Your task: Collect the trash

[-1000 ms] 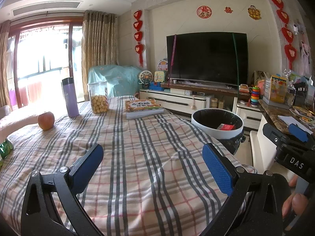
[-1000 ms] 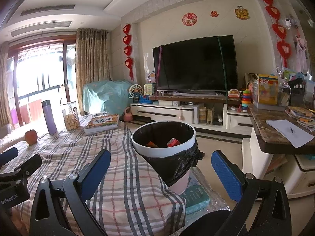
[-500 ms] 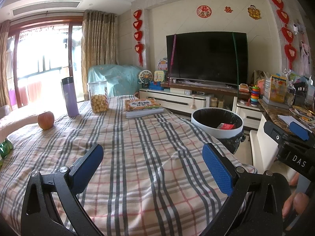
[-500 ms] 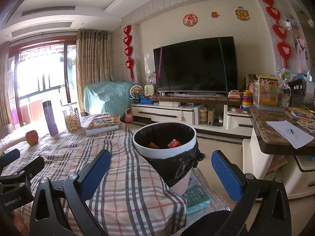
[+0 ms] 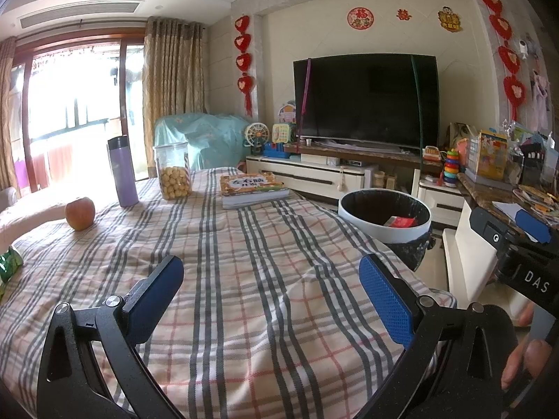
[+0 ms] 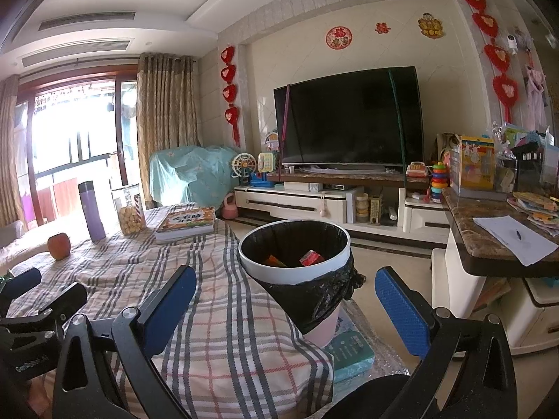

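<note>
green packet (image 5: 7, 263) cut off at left edge; bin (image 6: 295, 276) contents mostly hidden

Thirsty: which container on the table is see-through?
The jar of yellow snack balls, clear with a clear lid; the purple flask beside it is opaque.

The left tool (image 5: 270, 295) has a black frame with a fine speckled finish and triangular holes in each arm. Its two fingers (image 5: 386, 300) carry bright blue pads with a small dotted texture. Round silver screws sit at the joints. The right tool (image 6: 284, 303) has the same black frame, blue textured pads and silver screws. On the body of the right tool, seen from the left camera, white letters "DAS" are printed. On the left tool, seen from the right camera, grey lettering reads "GenRobot".
</note>
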Demonstrator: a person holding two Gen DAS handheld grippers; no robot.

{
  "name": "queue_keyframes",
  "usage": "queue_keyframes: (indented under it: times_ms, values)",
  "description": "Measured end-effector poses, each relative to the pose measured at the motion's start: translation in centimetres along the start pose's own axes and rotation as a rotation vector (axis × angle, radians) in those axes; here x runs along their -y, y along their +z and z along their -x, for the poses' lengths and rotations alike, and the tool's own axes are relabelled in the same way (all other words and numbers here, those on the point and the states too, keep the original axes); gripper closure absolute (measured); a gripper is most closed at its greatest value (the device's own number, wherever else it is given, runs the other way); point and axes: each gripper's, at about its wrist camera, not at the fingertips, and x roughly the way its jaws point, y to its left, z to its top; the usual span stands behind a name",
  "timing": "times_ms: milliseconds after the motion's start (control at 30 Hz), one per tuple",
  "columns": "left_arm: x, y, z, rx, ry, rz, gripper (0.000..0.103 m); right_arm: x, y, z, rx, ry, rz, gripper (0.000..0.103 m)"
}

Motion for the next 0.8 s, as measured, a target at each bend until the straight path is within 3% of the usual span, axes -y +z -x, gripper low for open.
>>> queue_keyframes:
  times_ms: [800]
  values:
    - [-0.18, -0.59, -0.74, -0.024, -0.004, -0.003, 0.0, 0.08, 0.1, 0.03, -0.007, 0.01, -0.004, 0.0]
